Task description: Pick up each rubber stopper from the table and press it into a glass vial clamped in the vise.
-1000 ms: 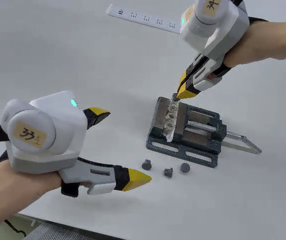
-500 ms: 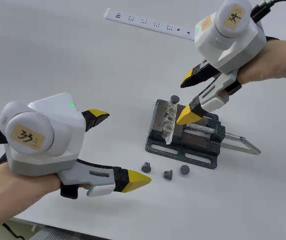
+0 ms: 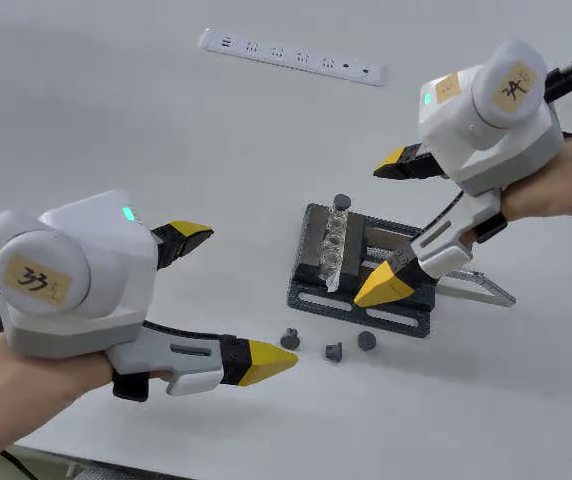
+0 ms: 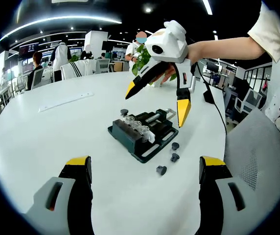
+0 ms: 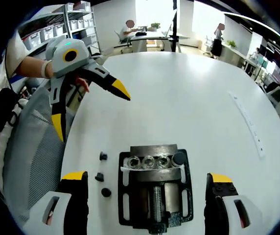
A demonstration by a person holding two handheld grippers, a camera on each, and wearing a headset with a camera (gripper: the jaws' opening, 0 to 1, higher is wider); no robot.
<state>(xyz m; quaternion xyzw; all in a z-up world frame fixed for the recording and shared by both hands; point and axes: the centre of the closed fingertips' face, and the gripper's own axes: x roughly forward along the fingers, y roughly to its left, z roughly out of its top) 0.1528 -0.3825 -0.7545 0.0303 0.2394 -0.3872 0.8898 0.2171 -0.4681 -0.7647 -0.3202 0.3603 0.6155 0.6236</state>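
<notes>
A: Start with the big things. What's on the broad white tabletop [image 3: 116,120]?

B: Two white hand-held grippers with black jaws and yellow tips. The left gripper [image 3: 231,295] sits in the lower left of the head view, jaws spread wide with nothing between them. The right gripper [image 3: 386,225] hangs at the upper right, over the dark grey metal bench vise [image 3: 312,245] at centre, and it is just as wide open and empty.

A: And what's in the vise?

B: A row of small clear glass vials [image 3: 334,245], pinched upright between its plates. The one at the top end of the row wears a dark grey rubber stopper [image 3: 341,201]. The others look open-mouthed.

A: The rest of the stoppers?

B: Three small dark grey loose stoppers [image 3: 333,351] lie on the tabletop just below the vise's base, a little apart from one another and near the left gripper's lower tip.

A: So the step in hand is fetching one. How do you do it well?

B: My reading is to come down from above with a jaw on each side. Which way up each lies is too small to tell, so check first, then close on the wide head. Grip lightly, since rubber can squirt out. Line it up over an open vial and press straight down, because a slanted push could tip or crack the glass
</notes>
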